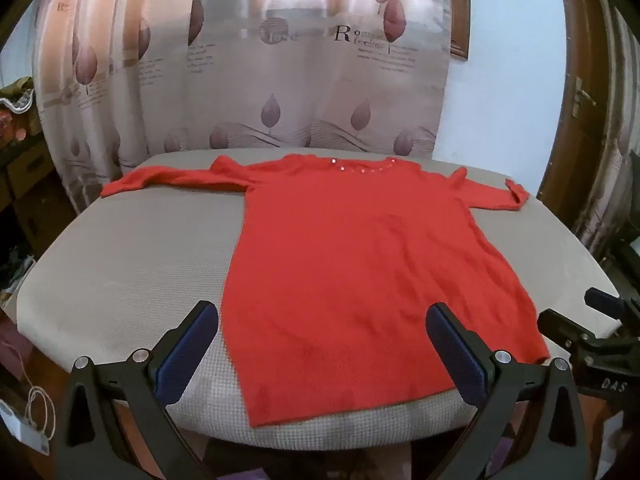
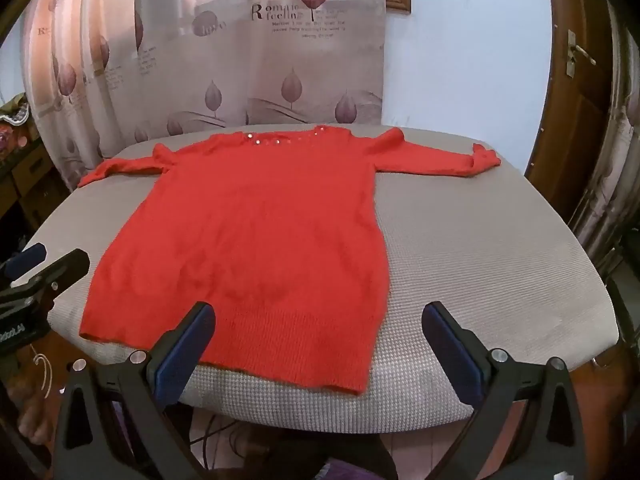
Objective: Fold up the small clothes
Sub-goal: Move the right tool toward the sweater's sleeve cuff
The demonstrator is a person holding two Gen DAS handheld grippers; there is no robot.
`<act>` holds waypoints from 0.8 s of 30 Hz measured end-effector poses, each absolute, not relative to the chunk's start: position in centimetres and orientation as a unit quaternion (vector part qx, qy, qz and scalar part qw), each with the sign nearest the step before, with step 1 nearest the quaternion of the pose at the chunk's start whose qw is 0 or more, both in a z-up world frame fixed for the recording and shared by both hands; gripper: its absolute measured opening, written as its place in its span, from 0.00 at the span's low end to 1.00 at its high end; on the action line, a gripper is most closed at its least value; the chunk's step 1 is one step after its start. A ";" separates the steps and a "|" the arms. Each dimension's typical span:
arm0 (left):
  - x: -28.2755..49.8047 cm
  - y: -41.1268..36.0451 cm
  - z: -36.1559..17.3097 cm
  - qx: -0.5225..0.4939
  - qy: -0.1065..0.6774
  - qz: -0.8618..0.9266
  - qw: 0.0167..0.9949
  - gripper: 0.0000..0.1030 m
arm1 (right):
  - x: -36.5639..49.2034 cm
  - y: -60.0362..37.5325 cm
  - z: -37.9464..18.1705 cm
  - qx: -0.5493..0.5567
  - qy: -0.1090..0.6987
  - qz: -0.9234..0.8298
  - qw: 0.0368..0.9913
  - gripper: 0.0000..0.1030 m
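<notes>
A red long-sleeved sweater (image 1: 352,264) lies flat and spread out on the grey-covered table (image 1: 132,264), neckline with sequins at the far side, hem at the near edge. It also shows in the right wrist view (image 2: 256,248). Both sleeves stretch sideways. My left gripper (image 1: 322,320) is open and empty, hovering above the hem's left part. My right gripper (image 2: 318,320) is open and empty, above the hem's right corner. The right gripper shows at the right edge of the left wrist view (image 1: 592,328), the left gripper at the left edge of the right wrist view (image 2: 44,272).
The table (image 2: 480,248) is covered with grey waffle cloth. A patterned curtain (image 1: 280,80) hangs behind it. A wooden door (image 2: 576,100) stands at the right. Cluttered shelves (image 1: 20,152) are at the left. A white charger and cable (image 1: 28,424) lie on the floor.
</notes>
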State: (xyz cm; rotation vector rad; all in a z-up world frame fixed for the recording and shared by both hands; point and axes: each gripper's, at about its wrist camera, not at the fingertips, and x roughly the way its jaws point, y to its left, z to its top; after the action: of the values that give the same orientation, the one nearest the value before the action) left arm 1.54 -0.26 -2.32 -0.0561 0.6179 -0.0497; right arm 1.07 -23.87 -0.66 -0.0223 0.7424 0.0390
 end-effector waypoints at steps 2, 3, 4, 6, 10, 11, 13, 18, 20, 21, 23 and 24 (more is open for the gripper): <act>1.8 -0.3 -2.4 -0.027 0.305 -0.030 0.951 1.00 | 1.5 -23.8 -0.7 -0.011 0.366 0.016 0.930 1.00; 1.9 -0.3 -2.3 -0.027 0.305 -0.031 0.952 1.00 | 1.7 -23.8 -0.7 -0.010 0.368 0.016 0.930 1.00; 2.0 -0.3 -2.3 -0.027 0.303 -0.032 0.952 1.00 | 1.8 -23.7 -0.7 -0.011 0.370 0.016 0.929 1.00; 2.2 -0.3 -2.4 -0.026 0.303 -0.034 0.952 1.00 | 2.3 -23.5 -0.8 -0.015 0.374 0.013 0.927 1.00; 2.8 -0.3 -1.8 -0.024 0.297 -0.038 0.954 1.00 | 3.4 -23.6 -0.7 -0.018 0.380 0.013 0.925 1.00; 3.0 -0.2 -1.7 -0.022 0.294 -0.039 0.955 1.00 | 3.7 -23.6 -0.6 -0.019 0.382 0.010 0.924 1.00; 3.5 -0.3 -1.4 -0.018 0.290 -0.040 0.956 1.00 | 4.3 -23.7 -0.5 -0.019 0.384 0.011 0.923 1.00; 4.7 -0.7 -0.5 -0.008 0.276 -0.043 0.960 1.00 | 6.5 -24.6 -0.1 -0.019 0.384 -0.001 0.923 0.92; 5.3 -0.7 -0.1 -0.010 0.264 -0.043 0.963 1.00 | 7.7 -25.2 0.0 -0.017 0.386 -0.006 0.922 0.82; 5.6 -0.7 -0.1 -0.014 0.258 -0.039 0.965 1.00 | 8.5 -25.6 -0.1 -0.017 0.388 -0.011 0.922 0.76; 6.5 -0.4 0.1 -0.027 0.251 -0.033 0.967 1.00 | 9.7 -26.4 -0.3 -0.013 0.393 -0.018 0.919 0.72; 6.9 -0.2 0.1 -0.037 0.248 -0.030 0.967 1.00 | 10.3 -26.8 -0.4 -0.009 0.396 -0.019 0.918 0.71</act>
State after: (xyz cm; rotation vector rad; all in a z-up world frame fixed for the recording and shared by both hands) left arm 6.93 -0.19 0.14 -0.0745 0.5022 -0.0609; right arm 10.30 -26.80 -0.40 -0.0182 0.8145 -0.0383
